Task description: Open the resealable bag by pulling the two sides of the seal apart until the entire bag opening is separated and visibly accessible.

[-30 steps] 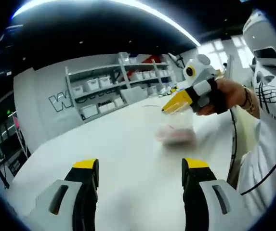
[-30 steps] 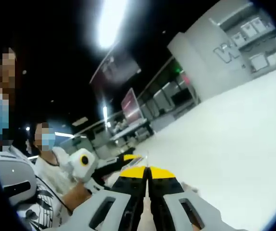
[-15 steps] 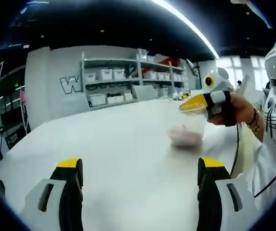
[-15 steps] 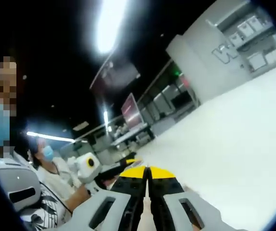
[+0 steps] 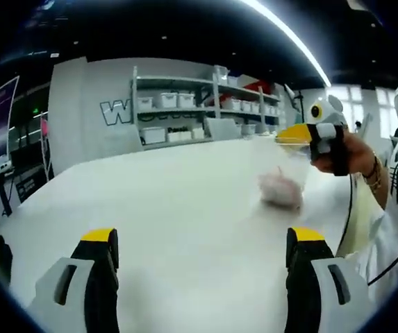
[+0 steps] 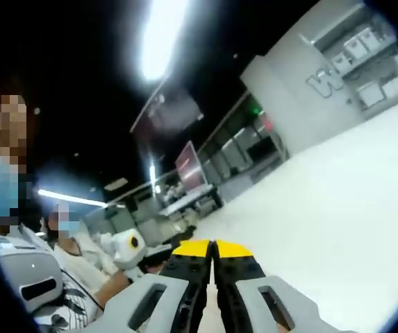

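Resealable bag (image 5: 282,189), one, blurred with pinkish contents, hangs over the white surface (image 5: 171,201) from the right tool (image 5: 297,134), whose two jaws pinch its top edge. Left tool (image 5: 201,239) stands wide, holding nothing.

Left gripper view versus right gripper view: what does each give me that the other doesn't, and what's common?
Left gripper view: the resealable bag, blurred, hanging from the shut right claw, and the left claw open, apart from it. Right gripper view: a red screen in the background. Both: the white table and the shelves of bins.
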`<move>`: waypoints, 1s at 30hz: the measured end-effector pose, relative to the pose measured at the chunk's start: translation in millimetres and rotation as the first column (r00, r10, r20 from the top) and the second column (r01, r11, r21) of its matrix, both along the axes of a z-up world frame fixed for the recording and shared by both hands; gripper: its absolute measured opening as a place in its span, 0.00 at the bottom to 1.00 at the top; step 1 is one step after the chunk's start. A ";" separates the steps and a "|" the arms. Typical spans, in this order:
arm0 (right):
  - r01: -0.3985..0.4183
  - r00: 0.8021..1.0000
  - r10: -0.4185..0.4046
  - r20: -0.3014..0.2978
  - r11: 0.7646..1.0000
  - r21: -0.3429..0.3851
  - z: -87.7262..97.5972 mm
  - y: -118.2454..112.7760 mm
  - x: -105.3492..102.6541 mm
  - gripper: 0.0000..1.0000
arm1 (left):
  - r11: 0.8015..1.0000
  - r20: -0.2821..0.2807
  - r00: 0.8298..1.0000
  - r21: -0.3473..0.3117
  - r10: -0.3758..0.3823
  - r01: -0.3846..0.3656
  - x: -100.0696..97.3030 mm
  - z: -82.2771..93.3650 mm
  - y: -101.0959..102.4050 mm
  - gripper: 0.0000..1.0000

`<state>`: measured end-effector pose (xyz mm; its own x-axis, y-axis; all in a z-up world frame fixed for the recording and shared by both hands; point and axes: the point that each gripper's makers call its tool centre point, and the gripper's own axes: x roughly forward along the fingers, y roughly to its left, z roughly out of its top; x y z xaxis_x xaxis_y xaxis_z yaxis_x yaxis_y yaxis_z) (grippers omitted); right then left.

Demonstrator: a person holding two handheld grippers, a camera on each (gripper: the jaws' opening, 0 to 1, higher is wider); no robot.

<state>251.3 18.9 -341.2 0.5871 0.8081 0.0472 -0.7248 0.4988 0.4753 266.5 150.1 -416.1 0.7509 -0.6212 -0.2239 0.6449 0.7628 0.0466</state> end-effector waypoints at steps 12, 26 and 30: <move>-0.003 1.000 0.003 0.011 1.000 -0.004 9.8 -0.9 5.1 0.00 | 1.000 0.012 1.000 0.000 0.013 -0.013 0.6 -0.4 4.8 1.00; -0.018 1.000 0.018 0.017 1.000 -0.015 20.4 -0.2 14.6 0.00 | 1.000 0.015 1.000 -0.010 0.020 -0.020 0.4 0.5 7.8 1.00; -0.022 1.000 0.022 0.017 0.999 -0.027 18.5 4.4 16.2 0.00 | 1.000 0.018 1.000 -0.011 0.018 -0.018 0.2 2.0 7.6 1.00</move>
